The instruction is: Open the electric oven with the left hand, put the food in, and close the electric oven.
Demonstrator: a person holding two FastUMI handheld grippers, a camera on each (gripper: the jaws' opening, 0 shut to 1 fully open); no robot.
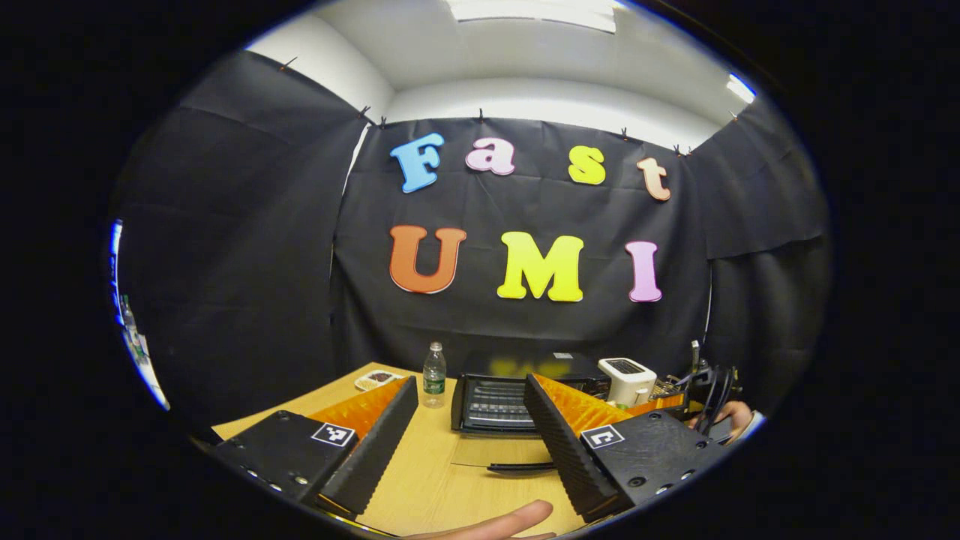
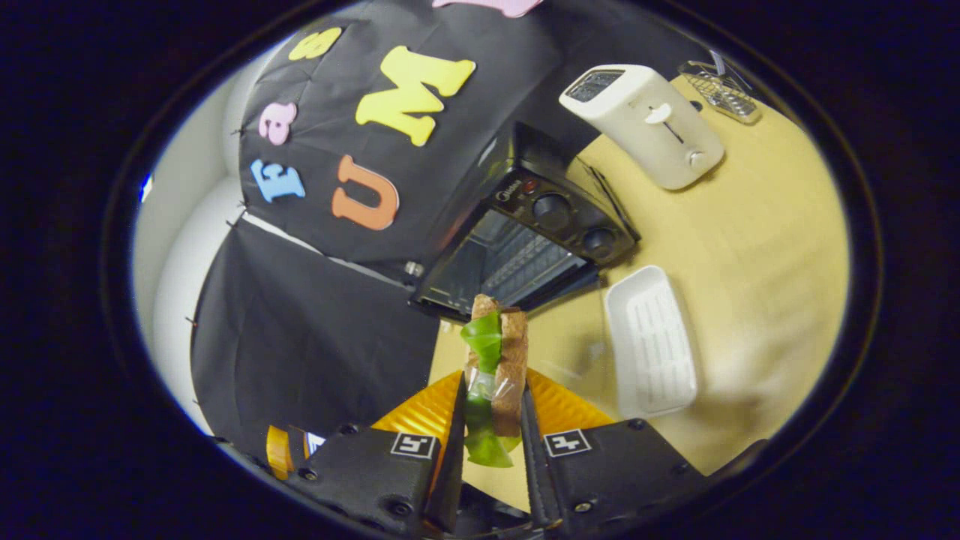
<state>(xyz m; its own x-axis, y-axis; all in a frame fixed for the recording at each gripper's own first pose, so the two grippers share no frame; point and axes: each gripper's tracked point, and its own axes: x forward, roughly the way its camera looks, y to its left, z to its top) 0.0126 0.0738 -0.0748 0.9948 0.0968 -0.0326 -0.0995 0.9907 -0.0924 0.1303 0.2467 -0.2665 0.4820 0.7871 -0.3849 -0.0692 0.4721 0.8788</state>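
Wooden table (image 2: pixel 757 247): black electric oven (image 2: pixel 517 247) open.
We clamp the brown-bread lettuce sandwich (image 2: pixel 495 367) in the right hand-held gripper (image 2: pixel 491 427), left hand-held gripper (image 1: pixel 469 427) released; next, insertion.

Black cloth walls (image 1: pixel 247 247) enclose a wooden table (image 1: pixel 442 480) under a white lit ceiling (image 1: pixel 540 52).
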